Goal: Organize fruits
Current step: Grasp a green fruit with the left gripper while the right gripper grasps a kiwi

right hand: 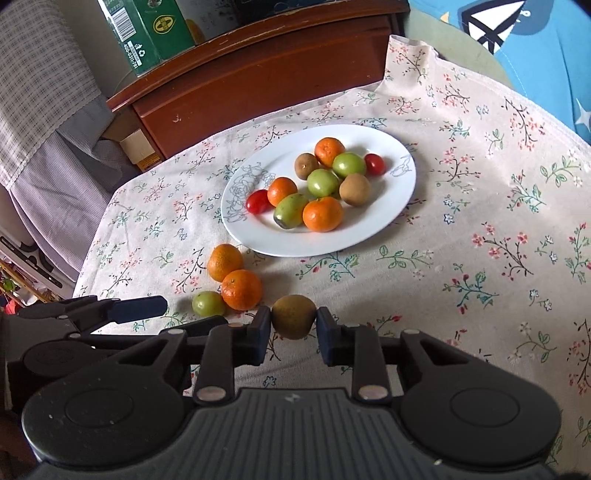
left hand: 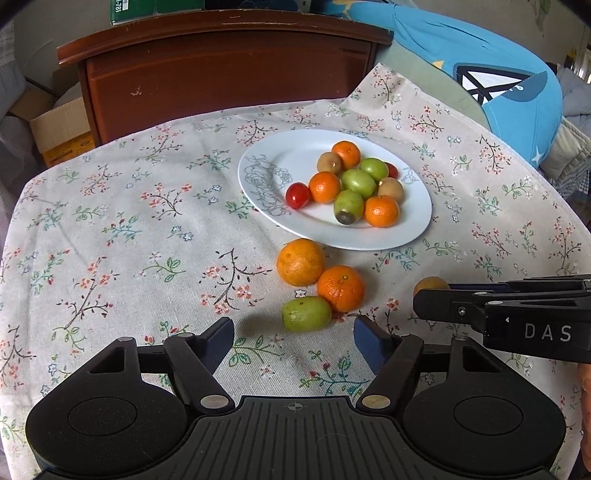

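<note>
A green fruit [left hand: 306, 314] lies just beyond the open left hand-held gripper [left hand: 293, 341].

We see a floral tablecloth [left hand: 147, 221] covering the table, a dark wooden cabinet [left hand: 221, 74] behind it with a green carton [right hand: 147, 33] on top, a cardboard box [left hand: 59, 129] beside it, and blue printed fabric [left hand: 498, 85].

Home: floral tablecloth [left hand: 147, 229], wooden cabinet [left hand: 221, 70], blue bedding [left hand: 517, 92], cardboard box [left hand: 59, 129].
</note>
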A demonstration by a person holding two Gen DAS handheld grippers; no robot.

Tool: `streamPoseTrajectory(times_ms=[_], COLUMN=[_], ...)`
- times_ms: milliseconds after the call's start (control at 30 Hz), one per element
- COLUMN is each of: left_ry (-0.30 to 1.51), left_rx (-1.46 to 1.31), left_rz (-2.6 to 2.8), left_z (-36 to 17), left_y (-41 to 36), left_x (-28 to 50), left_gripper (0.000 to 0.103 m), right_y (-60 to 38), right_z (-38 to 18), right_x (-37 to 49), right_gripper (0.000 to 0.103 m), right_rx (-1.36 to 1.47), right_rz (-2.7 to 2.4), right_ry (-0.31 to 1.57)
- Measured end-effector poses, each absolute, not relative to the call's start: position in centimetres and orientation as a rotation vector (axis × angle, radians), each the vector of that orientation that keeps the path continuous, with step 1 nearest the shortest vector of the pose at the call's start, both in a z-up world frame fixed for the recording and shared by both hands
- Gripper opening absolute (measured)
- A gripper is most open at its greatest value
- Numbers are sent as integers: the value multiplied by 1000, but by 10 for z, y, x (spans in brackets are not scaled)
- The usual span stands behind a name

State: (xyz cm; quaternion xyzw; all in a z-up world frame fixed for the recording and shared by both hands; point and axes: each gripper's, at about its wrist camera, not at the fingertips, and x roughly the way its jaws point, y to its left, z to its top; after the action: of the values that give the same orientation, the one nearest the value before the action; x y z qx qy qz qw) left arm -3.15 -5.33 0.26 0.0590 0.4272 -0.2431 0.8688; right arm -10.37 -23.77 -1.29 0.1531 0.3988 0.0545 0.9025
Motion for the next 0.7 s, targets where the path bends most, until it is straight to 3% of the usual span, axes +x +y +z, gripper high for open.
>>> streamPoseTrajectory(times_ms=[100, 333, 433, 600, 700], left_ry=[897, 891, 887, 882, 882], left_rx=[116, 126, 141, 130, 122], left_rz=[-516, -521, -519, -512, -503], left_z=[1, -3, -3, -3, -2], left_y=[-54, -59, -60, -57, -56], left_x=[-29, -26, -26, -25, -26], left_gripper=[58, 52, 40, 29, 28], right_y=[-238, -239, -238, -238, -237], right_z=[-14, -16, -16, -17, -17], right_x=[-103, -102, -101, -101, -100], right_gripper=[27, 27, 27, 27, 27], right_rx=[320, 327, 326, 325, 322], right_rz=[111, 105, 105, 106, 107], right_ry=[829, 834, 833, 837, 838])
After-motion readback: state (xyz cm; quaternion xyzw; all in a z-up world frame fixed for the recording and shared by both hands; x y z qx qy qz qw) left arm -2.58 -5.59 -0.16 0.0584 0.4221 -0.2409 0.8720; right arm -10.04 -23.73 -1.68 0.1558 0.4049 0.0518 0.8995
